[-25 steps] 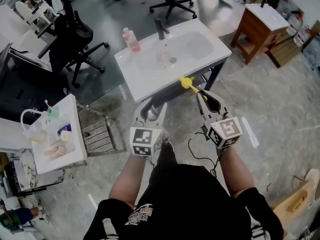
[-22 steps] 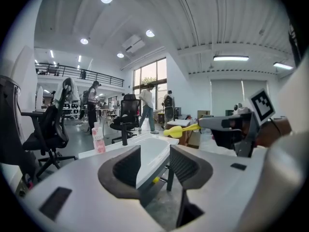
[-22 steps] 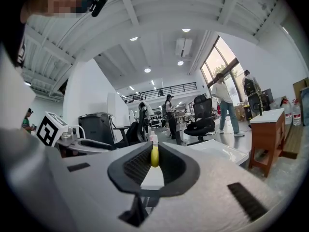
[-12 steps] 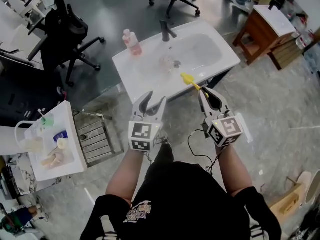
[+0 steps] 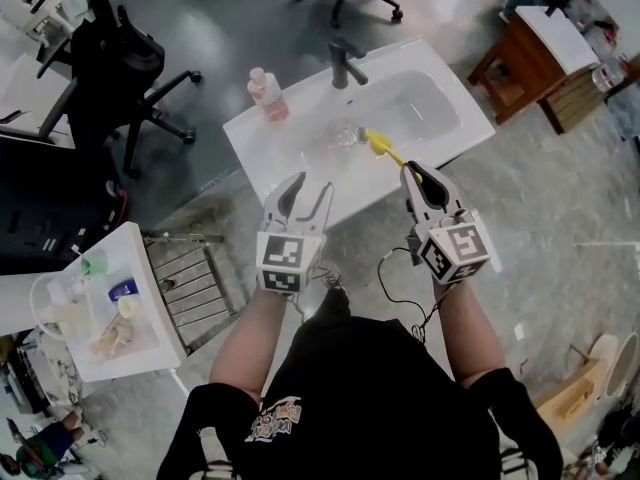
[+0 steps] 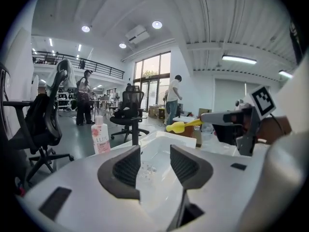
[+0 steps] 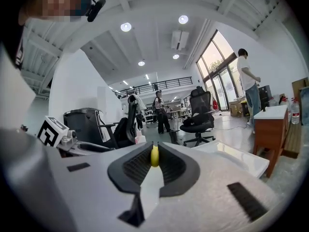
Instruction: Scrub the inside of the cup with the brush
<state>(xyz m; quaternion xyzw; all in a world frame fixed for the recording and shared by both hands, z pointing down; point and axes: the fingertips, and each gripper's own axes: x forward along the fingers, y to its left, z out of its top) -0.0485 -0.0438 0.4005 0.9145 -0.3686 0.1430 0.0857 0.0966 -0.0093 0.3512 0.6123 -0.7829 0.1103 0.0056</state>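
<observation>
A clear cup (image 5: 345, 135) stands in the white sink (image 5: 300, 173), near the drain. My right gripper (image 5: 413, 171) is shut on the handle of a yellow brush (image 5: 380, 145), whose head reaches over the sink's front edge to just right of the cup. In the right gripper view the yellow handle (image 7: 154, 157) is pinched between the pads. My left gripper (image 5: 308, 186) hovers at the sink's front edge, open and empty, its jaws having just spread a little wider. The left gripper view shows the cup (image 6: 146, 168) beyond the gap, with the brush (image 6: 181, 126) to its right.
A pink soap bottle (image 5: 266, 95) and a black faucet (image 5: 345, 63) stand on the sink's far side. Black office chairs (image 5: 120, 68) lie beyond to the left, a wooden cabinet (image 5: 535, 38) to the right. A wire rack (image 5: 195, 278) and a white cart (image 5: 100, 308) sit at my left.
Both grippers have moved forward toward the sink. The brush head, earlier short of the front edge, now reaches over the basin beside the cup.
</observation>
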